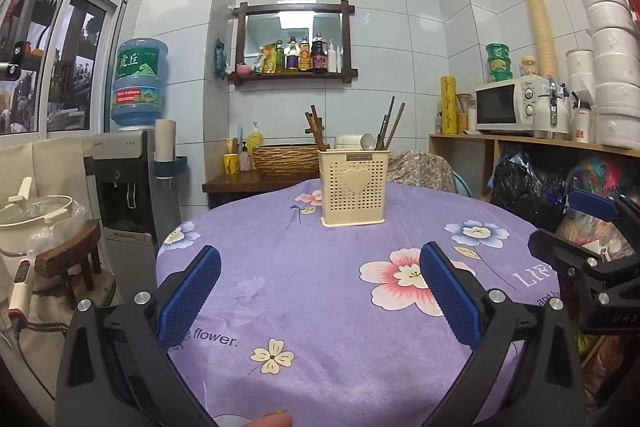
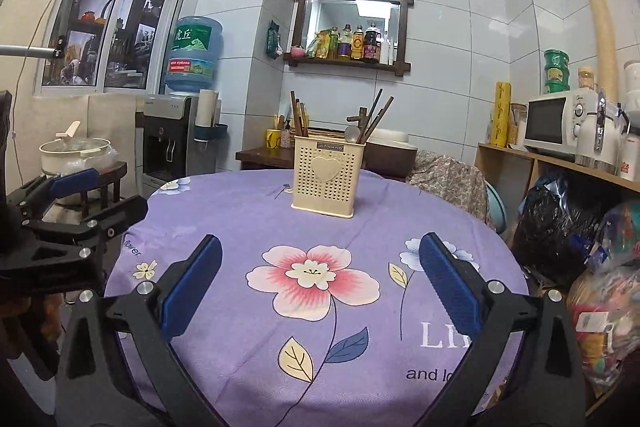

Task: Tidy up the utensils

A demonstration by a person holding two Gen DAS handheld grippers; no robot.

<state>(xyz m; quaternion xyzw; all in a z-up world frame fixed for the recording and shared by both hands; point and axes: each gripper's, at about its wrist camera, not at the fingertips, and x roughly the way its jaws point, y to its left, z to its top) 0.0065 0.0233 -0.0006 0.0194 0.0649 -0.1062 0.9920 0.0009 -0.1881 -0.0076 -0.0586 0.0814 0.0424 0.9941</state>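
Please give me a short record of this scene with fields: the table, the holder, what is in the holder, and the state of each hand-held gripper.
table: round, purple floral cloth
holder: cream perforated utensil holder, upright on the far side of the table
contents: chopsticks at its left side; a spoon and more chopsticks at its right
left hand-held gripper: open, empty, above the cloth
right hand-held gripper: open, empty, above the cloth
loose utensils on table: none visible

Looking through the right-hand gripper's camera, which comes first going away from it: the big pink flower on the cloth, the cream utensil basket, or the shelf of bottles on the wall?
From the right gripper outward:
1. Big pink flower on the purple tablecloth, lying right between the fingers.
2. Cream utensil basket, standing farther back on the table, near centre.
3. Wall shelf of bottles, beyond the table on the tiled back wall.
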